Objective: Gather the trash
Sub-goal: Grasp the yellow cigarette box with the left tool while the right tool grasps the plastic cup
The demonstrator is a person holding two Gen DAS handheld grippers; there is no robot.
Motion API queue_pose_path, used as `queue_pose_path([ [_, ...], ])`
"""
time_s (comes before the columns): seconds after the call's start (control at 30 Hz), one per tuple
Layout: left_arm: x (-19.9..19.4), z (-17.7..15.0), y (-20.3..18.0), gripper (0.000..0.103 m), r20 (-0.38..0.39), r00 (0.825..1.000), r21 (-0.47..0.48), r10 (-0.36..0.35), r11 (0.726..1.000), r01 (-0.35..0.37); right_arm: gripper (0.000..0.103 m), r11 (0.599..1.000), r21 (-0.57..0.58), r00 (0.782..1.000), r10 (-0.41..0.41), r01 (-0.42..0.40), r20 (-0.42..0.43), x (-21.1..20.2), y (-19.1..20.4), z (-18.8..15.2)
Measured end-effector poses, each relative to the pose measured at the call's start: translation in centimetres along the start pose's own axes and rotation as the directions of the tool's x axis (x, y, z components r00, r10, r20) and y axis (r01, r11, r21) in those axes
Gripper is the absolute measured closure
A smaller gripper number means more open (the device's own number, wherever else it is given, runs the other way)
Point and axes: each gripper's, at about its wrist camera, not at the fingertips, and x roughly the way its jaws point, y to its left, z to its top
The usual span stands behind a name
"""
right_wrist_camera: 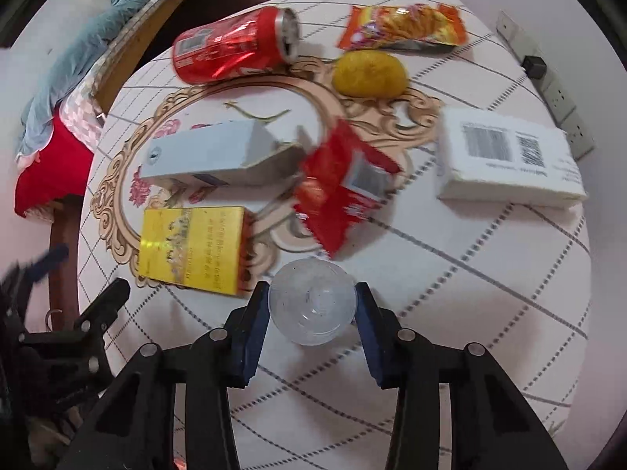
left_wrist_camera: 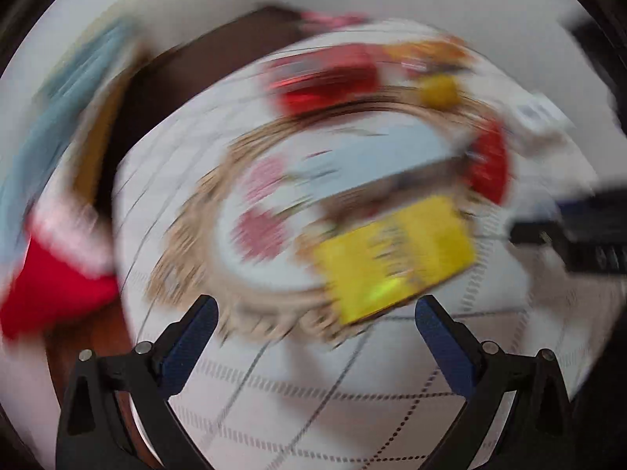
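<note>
Trash lies on a round table (right_wrist_camera: 490,282). My right gripper (right_wrist_camera: 312,305) is shut on a clear plastic cup (right_wrist_camera: 312,305) above the near part of the table. Beyond it lie a yellow box (right_wrist_camera: 192,248), a red snack wrapper (right_wrist_camera: 341,188), a grey-white carton (right_wrist_camera: 219,154), a red can (right_wrist_camera: 235,45) on its side, an orange chip bag (right_wrist_camera: 403,27), a yellow lump (right_wrist_camera: 368,72) and a white box (right_wrist_camera: 505,160). The left wrist view is motion-blurred. My left gripper (left_wrist_camera: 315,319) is open and empty, just short of the yellow box (left_wrist_camera: 395,258).
A power strip (right_wrist_camera: 548,86) runs along the wall at the far right. A bed with a blue blanket (right_wrist_camera: 90,35) and a red cloth (right_wrist_camera: 55,164) stands left of the table. The left gripper's body (right_wrist_camera: 51,337) shows at the lower left of the right wrist view.
</note>
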Motion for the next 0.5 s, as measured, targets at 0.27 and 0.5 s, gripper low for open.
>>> queue_pose_path([
  [0.27, 4.1, 3.6, -2.9, 0.001, -0.136, 0.984, 0.282, -0.116, 0.948, 0.151, 0.058, 0.995, 0.099, 0.999, 0.029, -0.025, -0.042, -0.2, -3.2, 0.3],
  [0.5, 5.0, 4.4, -4.4, 0.024, -0.216, 0.956, 0.323, -0.198, 0.909, 0.262, 0.044, 0.992, 0.124, 0.996, 0.046, -0.037, -0.072, -0.1, -3.8, 1.1],
])
